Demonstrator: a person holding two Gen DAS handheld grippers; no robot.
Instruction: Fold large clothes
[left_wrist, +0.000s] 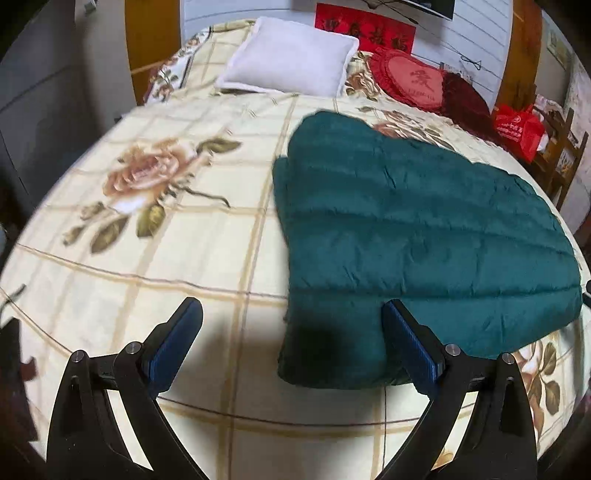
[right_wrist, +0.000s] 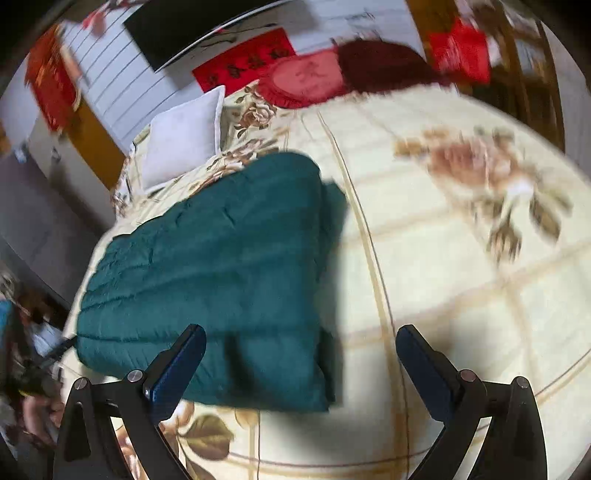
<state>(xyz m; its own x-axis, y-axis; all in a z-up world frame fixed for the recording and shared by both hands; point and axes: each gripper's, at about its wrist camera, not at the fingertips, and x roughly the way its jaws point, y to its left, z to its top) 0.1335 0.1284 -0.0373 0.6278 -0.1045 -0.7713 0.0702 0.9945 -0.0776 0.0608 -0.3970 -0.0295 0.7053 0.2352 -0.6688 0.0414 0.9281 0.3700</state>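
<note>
A dark green quilted garment (left_wrist: 413, 236) lies folded into a flat block on the cream floral bedspread (left_wrist: 155, 251). It also shows in the right wrist view (right_wrist: 221, 266). My left gripper (left_wrist: 291, 314) is open and empty, held above the bed at the garment's near left corner. My right gripper (right_wrist: 301, 339) is open and empty, held above the garment's near right corner. Neither gripper touches the cloth.
A white pillow (left_wrist: 291, 61) and a red heart cushion (left_wrist: 410, 79) lie at the head of the bed. A red bag (left_wrist: 519, 127) sits on a wooden chair (left_wrist: 561, 155) to the right. A grey cabinet (left_wrist: 40, 88) stands at the left.
</note>
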